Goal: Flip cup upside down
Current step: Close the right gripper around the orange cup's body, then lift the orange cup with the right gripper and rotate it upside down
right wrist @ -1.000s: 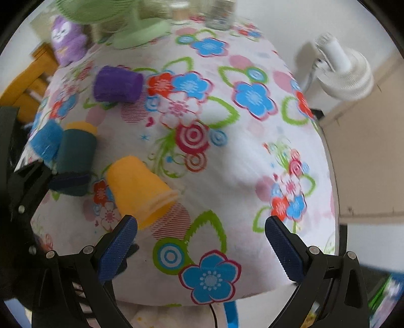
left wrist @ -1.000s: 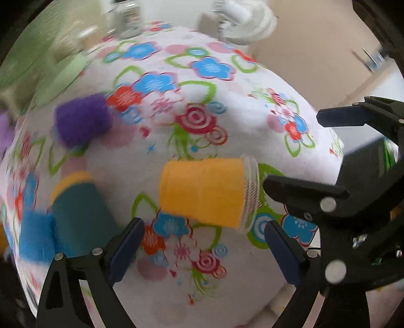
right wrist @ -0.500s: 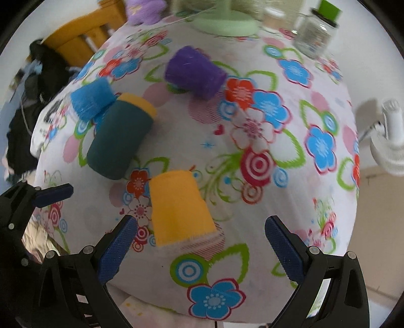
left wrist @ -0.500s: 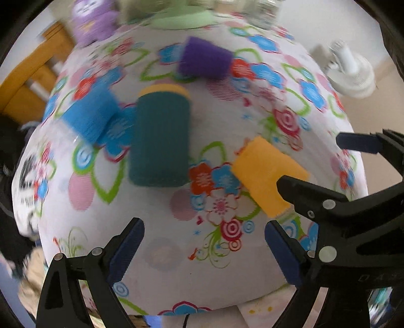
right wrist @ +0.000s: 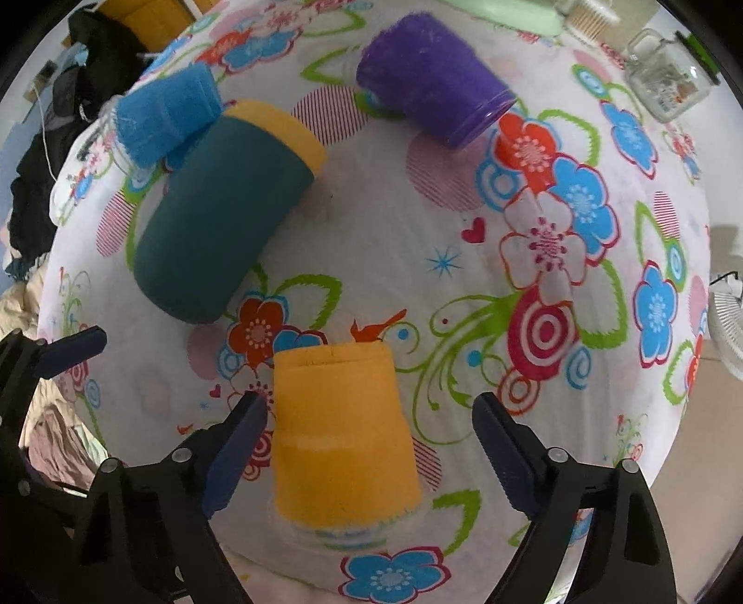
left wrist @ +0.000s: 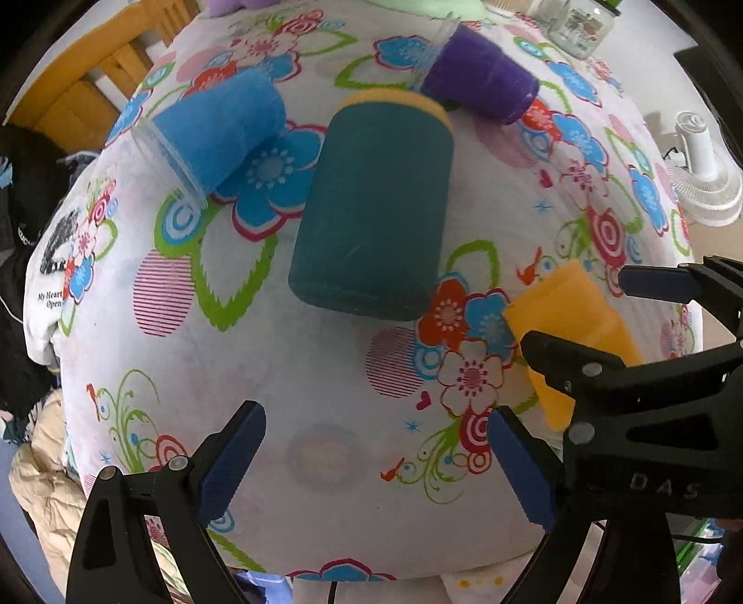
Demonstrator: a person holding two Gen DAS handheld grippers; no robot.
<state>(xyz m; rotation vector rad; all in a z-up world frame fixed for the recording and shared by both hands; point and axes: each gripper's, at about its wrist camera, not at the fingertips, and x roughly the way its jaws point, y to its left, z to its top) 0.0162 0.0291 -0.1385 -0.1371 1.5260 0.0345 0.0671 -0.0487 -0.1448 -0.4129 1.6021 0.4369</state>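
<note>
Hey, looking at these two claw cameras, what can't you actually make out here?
- Orange cup: in the left wrist view the right claw's black frame covers its lower part; in the right wrist view its mouth faces the camera edge-on, so the inside is unseen.
- Glass jar: cut off by the top edge, label too small to read.
- Blue cup: partly behind the teal cup in the right wrist view.
- White fan: only partly in frame.

Floral tablecloth (left wrist: 325, 395) — white fan (left wrist: 701, 186) beyond.
</note>
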